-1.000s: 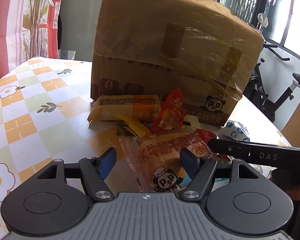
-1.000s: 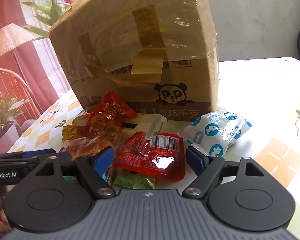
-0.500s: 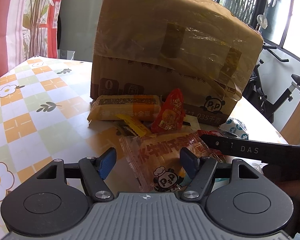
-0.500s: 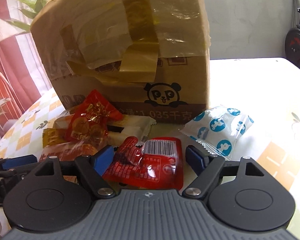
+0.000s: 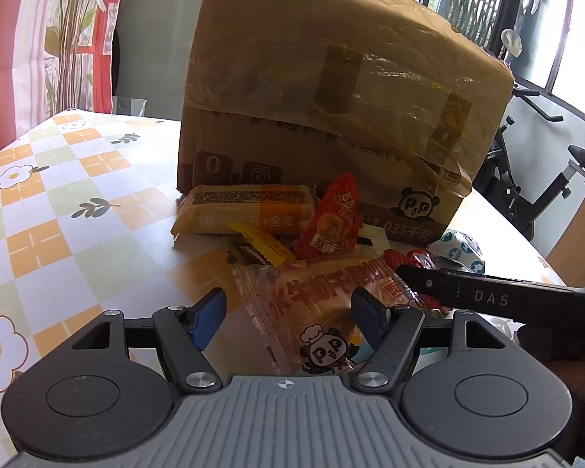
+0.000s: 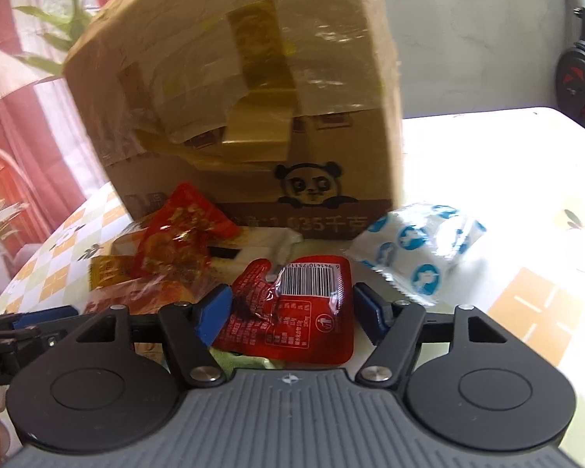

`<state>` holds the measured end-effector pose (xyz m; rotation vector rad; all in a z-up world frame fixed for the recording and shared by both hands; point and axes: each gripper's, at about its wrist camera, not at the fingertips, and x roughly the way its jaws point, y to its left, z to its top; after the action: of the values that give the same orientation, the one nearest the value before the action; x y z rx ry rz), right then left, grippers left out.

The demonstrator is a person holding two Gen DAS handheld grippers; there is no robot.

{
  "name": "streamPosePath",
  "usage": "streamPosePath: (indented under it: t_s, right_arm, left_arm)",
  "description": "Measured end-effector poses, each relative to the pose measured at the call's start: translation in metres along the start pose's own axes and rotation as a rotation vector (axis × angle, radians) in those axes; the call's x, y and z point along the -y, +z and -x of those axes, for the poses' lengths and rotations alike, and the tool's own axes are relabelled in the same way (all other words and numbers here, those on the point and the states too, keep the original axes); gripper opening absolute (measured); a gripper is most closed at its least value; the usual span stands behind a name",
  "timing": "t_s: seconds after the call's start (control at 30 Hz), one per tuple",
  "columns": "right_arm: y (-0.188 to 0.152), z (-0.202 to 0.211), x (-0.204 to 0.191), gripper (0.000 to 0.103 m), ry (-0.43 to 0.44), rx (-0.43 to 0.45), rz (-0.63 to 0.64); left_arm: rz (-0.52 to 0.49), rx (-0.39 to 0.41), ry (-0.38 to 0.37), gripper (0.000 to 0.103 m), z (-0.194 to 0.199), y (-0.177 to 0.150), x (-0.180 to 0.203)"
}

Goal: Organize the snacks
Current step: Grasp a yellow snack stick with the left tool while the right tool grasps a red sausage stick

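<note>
A pile of snack packets lies on the table in front of a taped cardboard box (image 5: 331, 109). My left gripper (image 5: 288, 314) is open, its blue pads on either side of a clear bread packet with a panda (image 5: 323, 312). Behind it lie a long orange packet (image 5: 245, 210), a yellow bar (image 5: 259, 241) and a red pouch (image 5: 333, 222). My right gripper (image 6: 290, 308) is open around a flat red packet with a barcode (image 6: 296, 312). A white packet with blue dots (image 6: 417, 249) lies to its right. The right gripper's finger (image 5: 483, 296) reaches in beside the bread.
The box (image 6: 245, 97) stands close behind the pile. The table has a checked floral cloth (image 5: 58, 202). An exercise bike (image 5: 534, 187) stands beyond the table's right edge. A green packet (image 6: 234, 358) peeks out under the red one.
My right gripper has moved forward and lower over the red barcode packet, closer to the box. My left gripper has hardly moved; the right finger has slid further across its view.
</note>
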<state>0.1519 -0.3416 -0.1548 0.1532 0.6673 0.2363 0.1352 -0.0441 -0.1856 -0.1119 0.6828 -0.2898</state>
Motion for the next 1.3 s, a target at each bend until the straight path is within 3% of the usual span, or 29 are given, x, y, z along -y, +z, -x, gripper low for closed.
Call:
streamPosePath:
  t_s: [0.17,0.33,0.53,0.9,0.97,1.03,1.17,1.3]
  right_arm:
    - [-0.003,-0.001,-0.016,0.050,0.034,-0.001,0.109]
    - [-0.003,0.001,-0.014,0.043,0.046,0.016,0.088]
    - [-0.007,0.013,-0.007,0.033,0.073,0.101,0.044]
    - [-0.007,0.019,-0.001,0.031,0.111,0.140,0.010]
    - [-0.009,0.022,0.001,0.031,0.121,0.159,-0.006]
    - [-0.010,0.024,0.003,0.031,0.130,0.172,-0.019]
    - [-0.008,0.021,0.004,0.031,0.141,0.161,-0.027]
    - [-0.007,0.020,0.002,0.031,0.153,0.149,-0.019]
  left_arm:
    - [0.001,0.000,0.001,0.076,0.000,0.000,0.000]
    - [0.000,0.000,0.000,0.076,0.000,0.000,-0.001]
    - [0.000,0.000,-0.001,0.077,0.000,0.000,-0.001]
    - [-0.003,0.006,0.002,0.075,0.001,-0.001,0.001]
    - [-0.001,0.005,-0.003,0.071,0.001,0.000,0.001]
    - [0.003,0.009,-0.008,0.057,0.002,0.003,0.001]
    - [0.047,-0.004,0.023,0.046,-0.007,0.017,-0.006]
    - [0.090,-0.003,0.009,0.028,-0.019,0.032,-0.014]
